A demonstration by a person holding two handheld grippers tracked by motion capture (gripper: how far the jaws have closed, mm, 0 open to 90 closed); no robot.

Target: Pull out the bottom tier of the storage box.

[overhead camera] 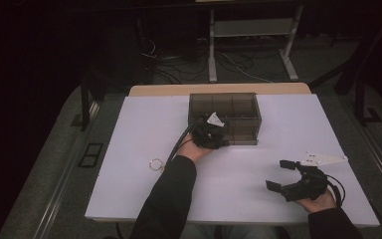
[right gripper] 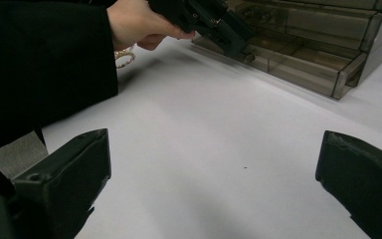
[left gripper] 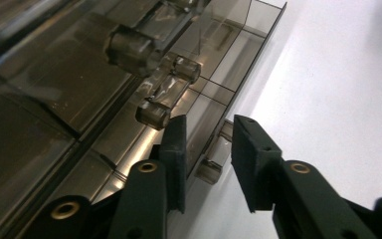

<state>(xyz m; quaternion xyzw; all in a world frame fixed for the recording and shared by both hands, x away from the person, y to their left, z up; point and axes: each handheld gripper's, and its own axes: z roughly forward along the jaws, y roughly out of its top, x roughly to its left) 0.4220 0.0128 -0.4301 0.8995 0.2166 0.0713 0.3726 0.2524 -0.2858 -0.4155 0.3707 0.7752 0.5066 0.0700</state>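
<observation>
A smoky see-through drawer cabinet (overhead camera: 224,107) stands at the back middle of the white table (overhead camera: 144,124). Its bottom drawer (right gripper: 298,62) is pulled out a little. My left gripper (overhead camera: 222,141) is at the cabinet's front, low down. In the left gripper view its jaws (left gripper: 210,122) stand either side of the small clear drawer handle (left gripper: 211,167), with a gap showing on the left side. My right gripper (overhead camera: 277,174) rests open near the table's front right, and nothing lies between its jaws (right gripper: 214,149).
A gold beaded bracelet (overhead camera: 156,164) lies on the table beside the left sleeve. Behind the table are a wooden board edge (overhead camera: 219,88), floor cables and white desk legs (overhead camera: 212,50). Bare white tabletop lies between the two hands.
</observation>
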